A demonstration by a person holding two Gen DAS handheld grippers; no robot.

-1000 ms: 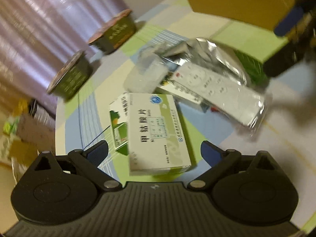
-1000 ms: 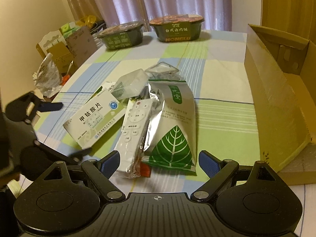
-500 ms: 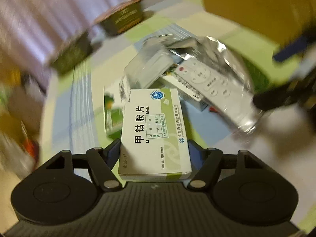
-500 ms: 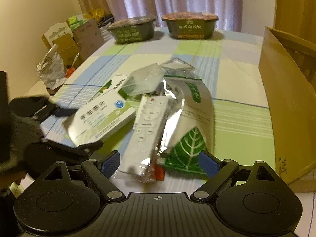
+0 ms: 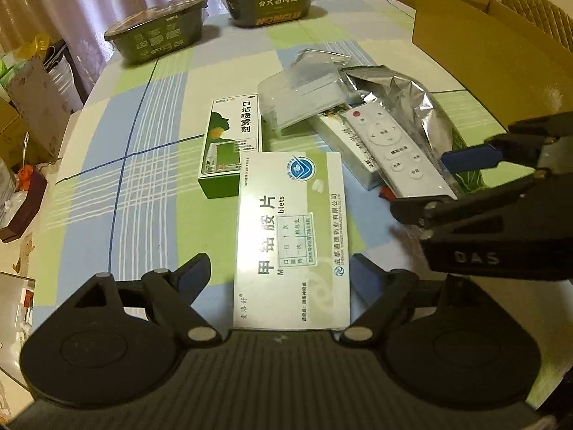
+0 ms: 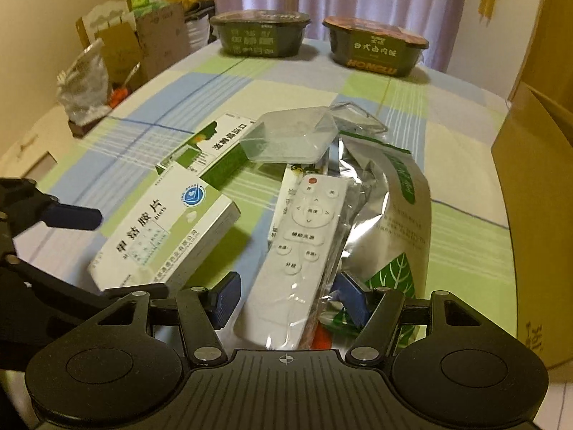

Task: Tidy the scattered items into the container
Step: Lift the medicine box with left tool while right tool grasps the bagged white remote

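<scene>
A white-and-green medicine box (image 5: 290,236) sits lengthwise between the fingers of my left gripper (image 5: 281,272), which is shut on it. In the right wrist view this medicine box (image 6: 161,236) is tilted, with a shadow under its far corner. My right gripper (image 6: 289,294) is shut on the near end of a white remote control (image 6: 304,236) wrapped in clear plastic. The remote (image 5: 394,150) lies on a long carton and a silver foil pouch (image 6: 401,222). The brown cardboard box (image 5: 483,53) stands open at the right.
A green spray carton (image 5: 229,136) and a clear plastic case (image 5: 301,96) lie in the pile. Two dark food bowls (image 5: 161,28) (image 5: 272,0) stand at the far edge. Bags and cartons (image 5: 28,107) crowd the floor past the table's left edge.
My left gripper closed on the medicine box and drew it back off the spray carton. My right gripper moved forward over the remote's near end and its fingers closed in.
</scene>
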